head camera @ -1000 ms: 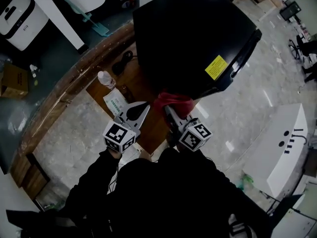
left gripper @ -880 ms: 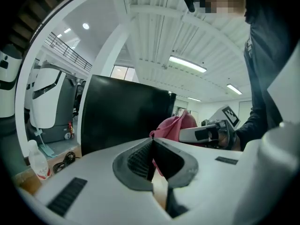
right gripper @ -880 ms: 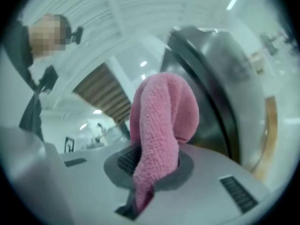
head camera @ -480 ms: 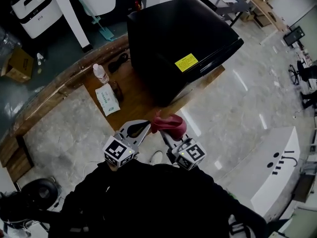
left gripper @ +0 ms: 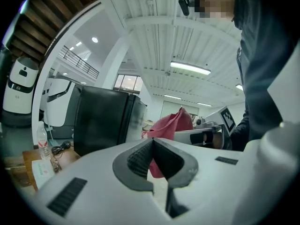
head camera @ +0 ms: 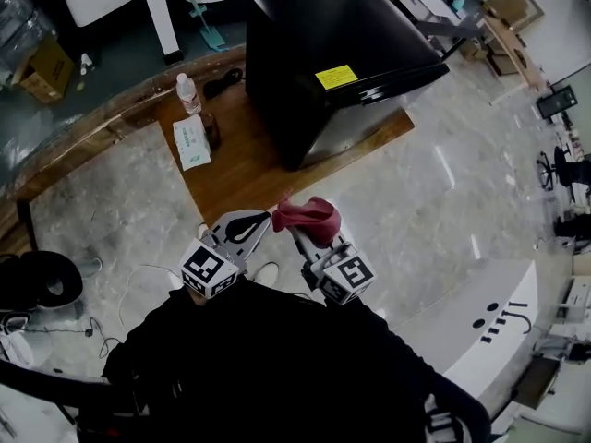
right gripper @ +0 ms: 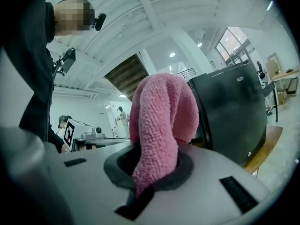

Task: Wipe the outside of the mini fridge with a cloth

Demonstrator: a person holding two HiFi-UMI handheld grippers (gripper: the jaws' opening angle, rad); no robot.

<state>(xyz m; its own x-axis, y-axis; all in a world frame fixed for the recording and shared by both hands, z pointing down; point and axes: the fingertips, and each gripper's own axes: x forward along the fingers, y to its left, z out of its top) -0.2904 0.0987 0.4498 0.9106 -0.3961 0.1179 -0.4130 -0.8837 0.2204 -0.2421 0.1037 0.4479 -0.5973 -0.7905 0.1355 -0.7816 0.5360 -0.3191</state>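
While both grippers hang over open marble floor [head camera: 434, 201] in the head view, the mini fridge [head camera: 323, 44] stands well apart from them at the top of the frame. It sits upright on a wooden board [head camera: 249, 169] whose near edge lies between the grippers and the fridge. The fridge is a black box with a yellow label [head camera: 336, 76] on one face. On the board to its left are a water bottle [head camera: 187, 92] and a white packet [head camera: 191, 142]. The floor right of the board is bare. The left gripper [head camera: 261, 220] and right gripper [head camera: 295, 236] sit side by side, close to the person's body. A red-pink cloth [head camera: 307, 216] is bunched at the right gripper's tip, its length running across toward the left gripper.

From the left gripper view, the left gripper [left gripper: 152, 144] has its jaws pressed together with nothing between them. The cloth [left gripper: 171, 124] shows beyond them, and the fridge [left gripper: 101, 121] stands tall and dark behind.

From the right gripper view, the right gripper [right gripper: 152, 170] is clamped on the cloth [right gripper: 159, 121]. This fuzzy pink fold rises out of the jaws and droops over at the top. The fridge [right gripper: 229, 111] stands upright to the right, apart from the cloth.
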